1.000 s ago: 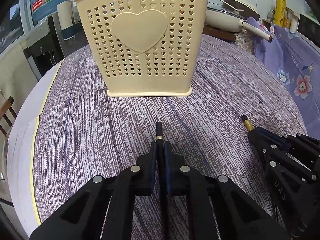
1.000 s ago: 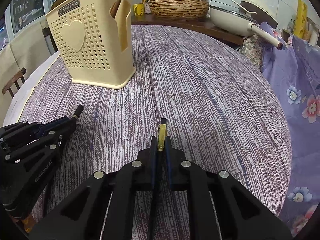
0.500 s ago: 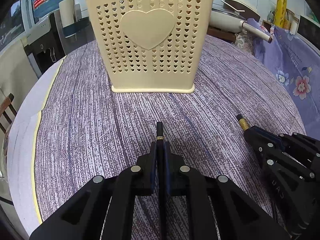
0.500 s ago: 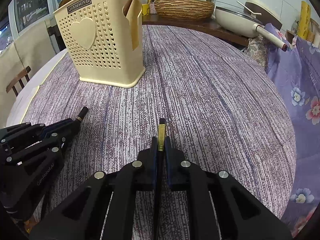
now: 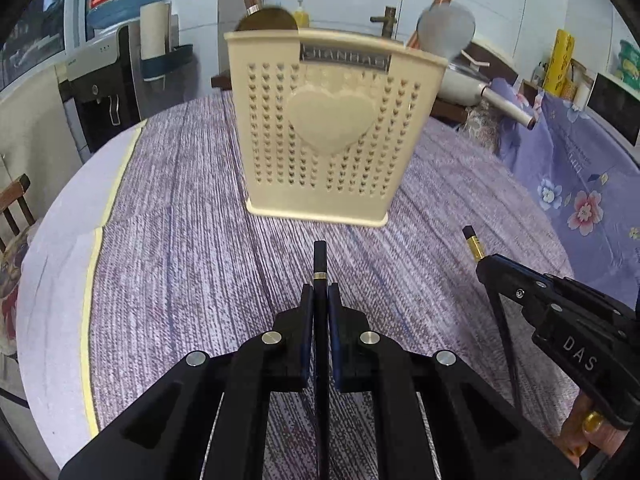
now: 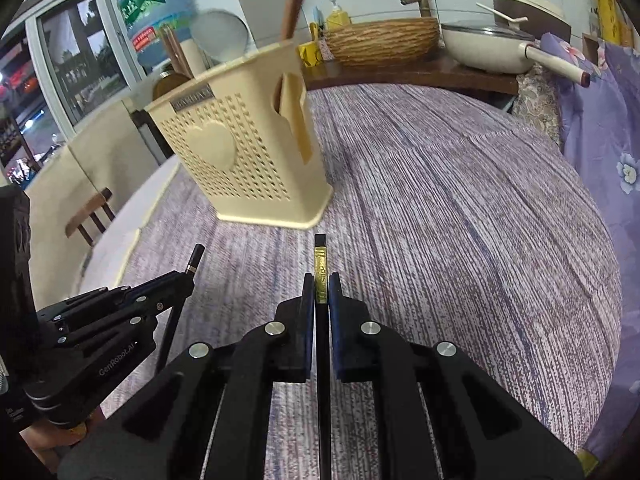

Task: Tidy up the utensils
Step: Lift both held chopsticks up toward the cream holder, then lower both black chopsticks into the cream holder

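Left gripper (image 5: pixel 320 300) and right gripper (image 6: pixel 320 292): each clenched on one chopstick, axis pointing far, toward holder (image 5: pixel 332 128); left nearer.

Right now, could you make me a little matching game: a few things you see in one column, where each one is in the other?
Things:
1. black chopstick
2. gold-banded chopstick
3. cream basket
4. pan

Places:
A. counter behind the table
B. left gripper
C. standing on the tablecloth
D. right gripper

Pairs: 1-B, 2-D, 3-C, 4-A
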